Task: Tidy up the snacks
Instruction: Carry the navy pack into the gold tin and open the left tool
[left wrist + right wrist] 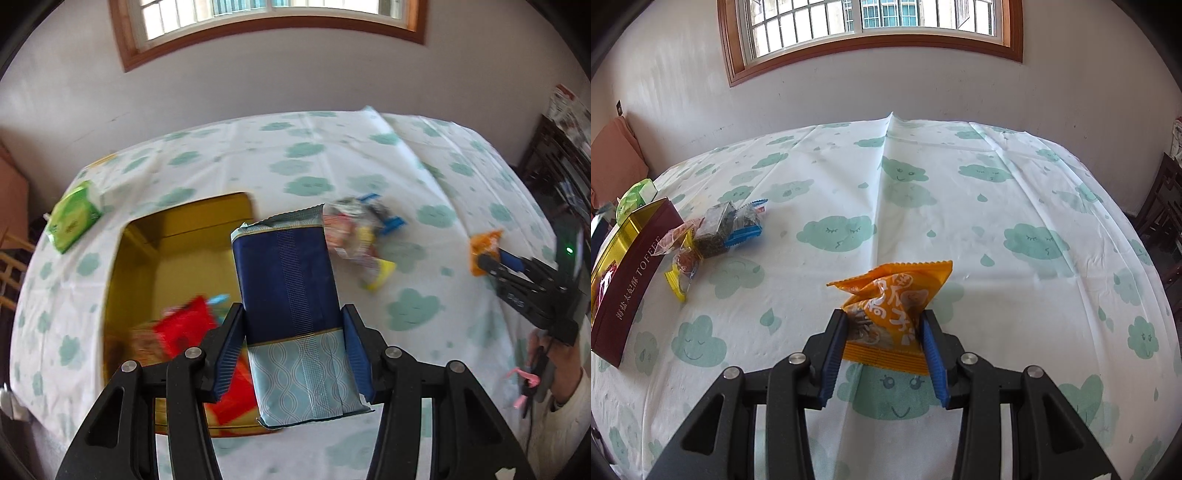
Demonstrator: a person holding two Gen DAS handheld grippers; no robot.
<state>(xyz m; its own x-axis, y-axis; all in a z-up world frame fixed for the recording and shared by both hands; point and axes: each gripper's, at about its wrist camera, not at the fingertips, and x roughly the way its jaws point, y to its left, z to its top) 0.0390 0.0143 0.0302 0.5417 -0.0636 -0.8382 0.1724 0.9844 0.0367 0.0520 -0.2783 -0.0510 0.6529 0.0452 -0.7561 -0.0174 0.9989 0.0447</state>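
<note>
My left gripper (291, 314) is shut on a long dark-blue and pale-blue snack pack (291, 295), held in the air over the right edge of an open gold-lined box (177, 240). Red and orange packets (184, 328) lie inside that box. My right gripper (884, 321) is shut on an orange snack bag (894, 299) that rests on the cloud-print tablecloth (960, 221). In the left wrist view the right gripper (484, 260) and its orange bag (484, 247) appear at the far right. A small pile of loose wrapped snacks (358, 232) (713, 229) lies beside the box.
The box's maroon outer wall (631, 280) stands at the left of the right wrist view. A green packet (72, 218) (635, 197) lies near the table's far left corner. A person's hand and sleeve (565, 384) hold the right gripper. Dark furniture (1167, 206) stands beyond the table's right edge.
</note>
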